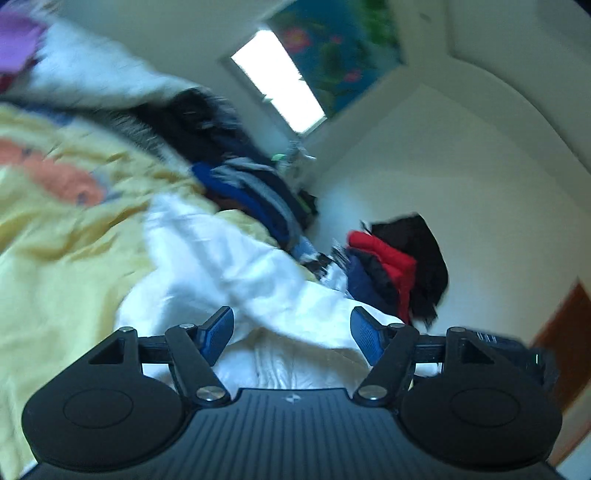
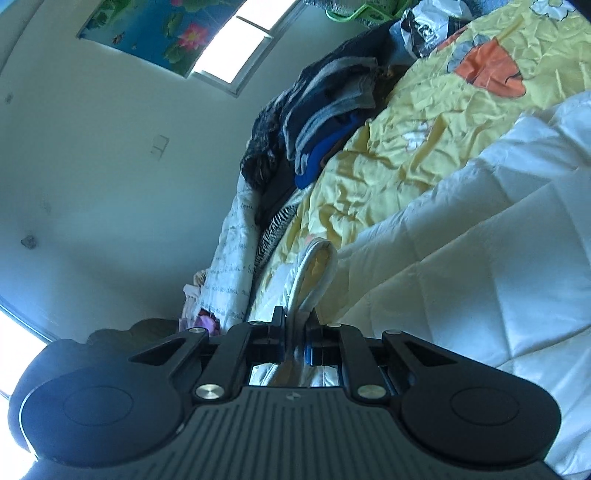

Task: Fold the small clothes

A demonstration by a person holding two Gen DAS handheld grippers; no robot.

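Note:
A white quilted garment (image 1: 236, 258) lies on a yellow bedsheet (image 1: 55, 229). My left gripper (image 1: 291, 328) is open, its blue pads (image 1: 218, 332) spread just above the white fabric, holding nothing. In the right wrist view the same white garment (image 2: 480, 258) spreads over the yellow sheet (image 2: 388, 166). My right gripper (image 2: 295, 328) is shut on a white edge loop of the garment (image 2: 314, 273), which sticks out past the fingertips. The left wrist view is blurred.
A pile of dark, blue and grey clothes (image 2: 325, 114) lies at the sheet's far edge, also in the left wrist view (image 1: 251, 184). Red and black clothes (image 1: 399, 266) hang by the wall. A window (image 1: 280, 81) and a flower picture (image 2: 155, 29) are beyond.

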